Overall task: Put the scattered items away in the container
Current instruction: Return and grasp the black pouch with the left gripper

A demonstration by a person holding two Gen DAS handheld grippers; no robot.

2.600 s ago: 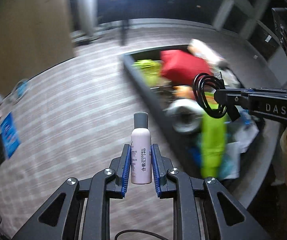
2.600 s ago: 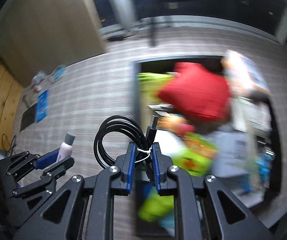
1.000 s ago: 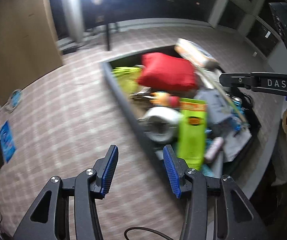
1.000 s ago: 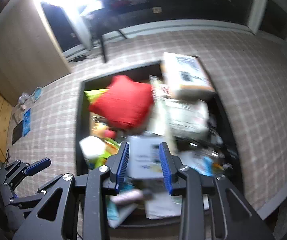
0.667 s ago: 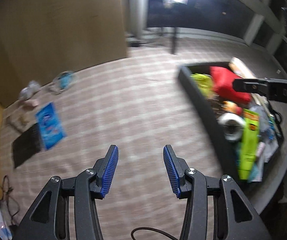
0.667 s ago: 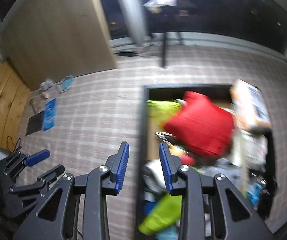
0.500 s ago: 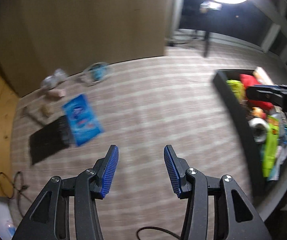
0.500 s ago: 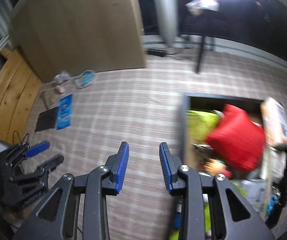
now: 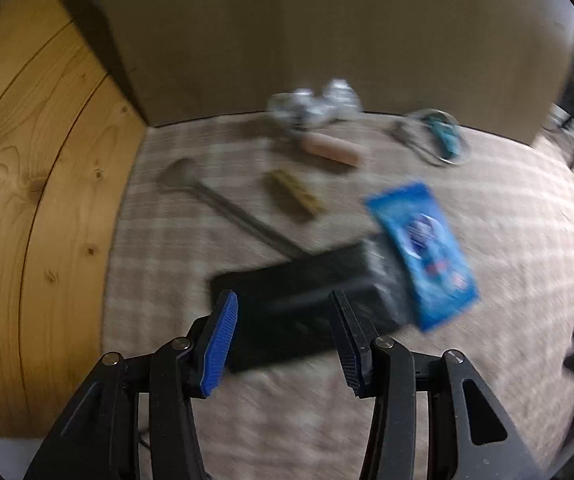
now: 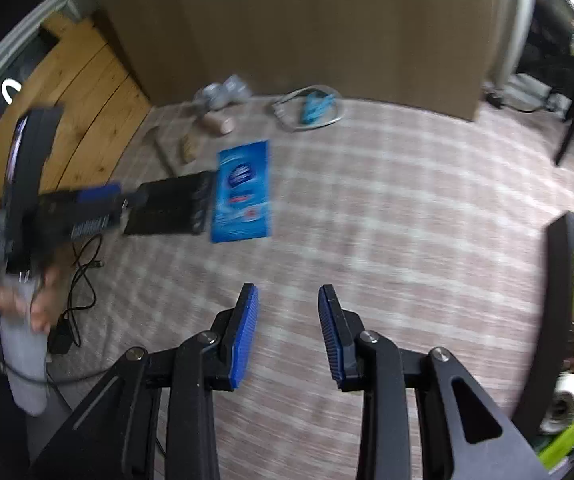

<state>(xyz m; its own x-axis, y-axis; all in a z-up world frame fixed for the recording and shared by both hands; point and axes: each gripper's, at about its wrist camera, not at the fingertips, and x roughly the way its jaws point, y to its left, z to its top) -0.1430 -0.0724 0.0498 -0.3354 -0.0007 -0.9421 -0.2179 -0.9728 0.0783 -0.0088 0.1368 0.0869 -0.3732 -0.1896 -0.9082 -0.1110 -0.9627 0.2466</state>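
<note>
Left wrist view: left gripper (image 9: 283,344) is gaping empty over black pouch (image 9: 307,304), blue packet (image 9: 423,252) overlapping it; right gripper (image 10: 289,336) is hanging open over bare carpet (image 10: 407,208).

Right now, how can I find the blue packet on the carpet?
Look where the checked carpet meets the wooden floor. A flat black pouch lies there, and the blue packet lies against its side. It alone is bright blue with a printed label.

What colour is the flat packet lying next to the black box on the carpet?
Bright blue with a white and red label; the packet shows best in the right wrist view.
</note>
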